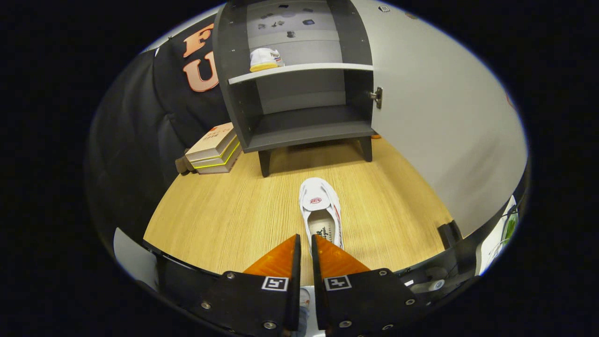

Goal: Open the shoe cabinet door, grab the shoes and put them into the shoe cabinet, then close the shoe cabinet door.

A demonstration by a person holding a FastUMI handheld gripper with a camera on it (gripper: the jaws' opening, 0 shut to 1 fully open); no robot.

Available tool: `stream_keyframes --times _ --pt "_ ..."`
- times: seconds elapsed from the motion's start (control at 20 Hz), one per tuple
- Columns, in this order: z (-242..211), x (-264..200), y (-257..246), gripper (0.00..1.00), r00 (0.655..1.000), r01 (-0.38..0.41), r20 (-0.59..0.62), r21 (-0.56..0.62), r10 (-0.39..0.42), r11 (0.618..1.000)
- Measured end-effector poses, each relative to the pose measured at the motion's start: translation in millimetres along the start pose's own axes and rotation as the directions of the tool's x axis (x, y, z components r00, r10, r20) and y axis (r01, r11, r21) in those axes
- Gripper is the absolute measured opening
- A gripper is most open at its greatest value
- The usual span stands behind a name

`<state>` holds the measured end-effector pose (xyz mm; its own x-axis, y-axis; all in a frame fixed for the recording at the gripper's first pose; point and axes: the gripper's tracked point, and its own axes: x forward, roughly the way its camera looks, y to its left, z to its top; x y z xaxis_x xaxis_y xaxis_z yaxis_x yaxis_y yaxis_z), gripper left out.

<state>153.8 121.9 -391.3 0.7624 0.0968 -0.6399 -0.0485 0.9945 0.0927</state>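
Gripper [305, 245] nearly closed, a narrow gap between its fingers, empty, white shoe [321, 210] just ahead.

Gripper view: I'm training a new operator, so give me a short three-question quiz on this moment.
1. True or false: the shoe cabinet door stands open.
2. Where is the white shoe on the wooden floor? A) on the upper shelf B) just ahead of the jaws of the gripper C) on the stacked books
3. Fill in: the other white shoe sits on the cabinet's ____ shelf.

Key:
1. True; the door is swung out beside the shoe cabinet.
2. B; its near end lies by the jaws, which are nearly together with nothing clamped.
3. Upper. The stacked books lie on the floor beside the cabinet.
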Motion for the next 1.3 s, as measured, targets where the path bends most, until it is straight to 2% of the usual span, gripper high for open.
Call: stream_keyframes --times 0.55,0.85,0.9,1.1,1.3 --pt "-28 96 -2 0.16 0.989 -0.045 -0.141 -0.005 0.044 0.999" --pt "-17 138 6 0.16 0.989 -0.064 -0.135 0.017 0.066 0.998" --pt "-16 145 7 0.10 0.989 -0.060 -0.131 0.027 0.063 0.998" --pt "-6 151 7 0.03 0.995 -0.073 -0.073 -0.003 0.072 0.997" --pt "6 139 0 0.00 0.995 -0.081 -0.054 0.013 0.082 0.997"
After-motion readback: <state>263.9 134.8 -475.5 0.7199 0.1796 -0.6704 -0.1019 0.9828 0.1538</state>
